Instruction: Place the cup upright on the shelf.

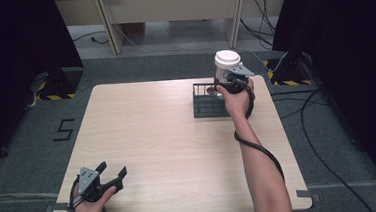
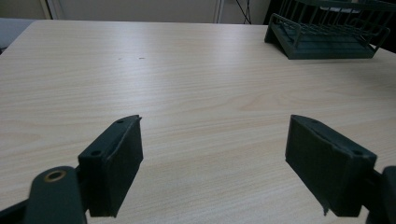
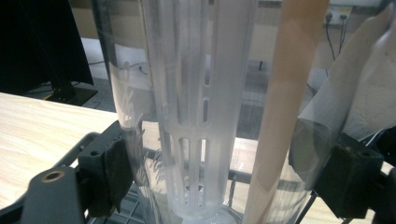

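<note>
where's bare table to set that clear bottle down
Free: the wide middle of the table between the left gripper and the rack, plus its far left. Crowded: the far right corner, where the right gripper holds the bottle over the rack.

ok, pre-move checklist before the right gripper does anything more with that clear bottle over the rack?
1. Right gripper jaws on both sides of the clear bottle: ok.
2. White lid on top of the bottle: ok.
3. Bottle above the dark wire rack: ok.
4. Bottle base seated in or lifted off the rack: cannot tell.
5. Left gripper open, parked at the near left of the table, away from the rack: ok.
</note>
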A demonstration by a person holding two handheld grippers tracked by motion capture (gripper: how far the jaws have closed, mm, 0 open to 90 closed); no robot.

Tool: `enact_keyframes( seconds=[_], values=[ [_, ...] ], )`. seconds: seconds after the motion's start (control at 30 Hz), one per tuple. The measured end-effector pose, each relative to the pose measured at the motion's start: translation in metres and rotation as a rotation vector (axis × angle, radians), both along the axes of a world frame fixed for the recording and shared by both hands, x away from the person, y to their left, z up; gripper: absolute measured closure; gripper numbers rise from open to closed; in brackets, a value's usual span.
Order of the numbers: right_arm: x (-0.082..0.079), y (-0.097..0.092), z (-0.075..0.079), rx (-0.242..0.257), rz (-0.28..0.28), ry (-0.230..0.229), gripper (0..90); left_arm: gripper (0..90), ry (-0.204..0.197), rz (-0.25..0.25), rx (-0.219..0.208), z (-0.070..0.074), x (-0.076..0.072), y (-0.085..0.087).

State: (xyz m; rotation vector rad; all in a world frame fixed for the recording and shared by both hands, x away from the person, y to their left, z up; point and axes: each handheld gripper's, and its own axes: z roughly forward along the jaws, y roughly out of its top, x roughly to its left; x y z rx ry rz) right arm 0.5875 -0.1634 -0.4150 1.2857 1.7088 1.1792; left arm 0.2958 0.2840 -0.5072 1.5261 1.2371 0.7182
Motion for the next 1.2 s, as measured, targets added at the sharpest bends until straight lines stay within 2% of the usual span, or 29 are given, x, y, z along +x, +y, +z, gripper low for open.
enact_keyframes(
  seconds=[0.37,0.93,1.2],
  values=[
    [0.002,0.002,-0.015,-0.015,-0.002,0.043,18.2,18.3,0.000,-0.003,0.001,0.000,0.000,0.000],
    [0.000,0.005,-0.023,-0.032,-0.007,0.052,17.8,18.4,0.000,-0.005,0.003,0.000,0.000,0.000],
    [-0.005,0.006,-0.025,-0.025,-0.014,0.057,15.3,18.4,0.000,-0.007,0.005,0.000,0.000,-0.001]
  ],
)
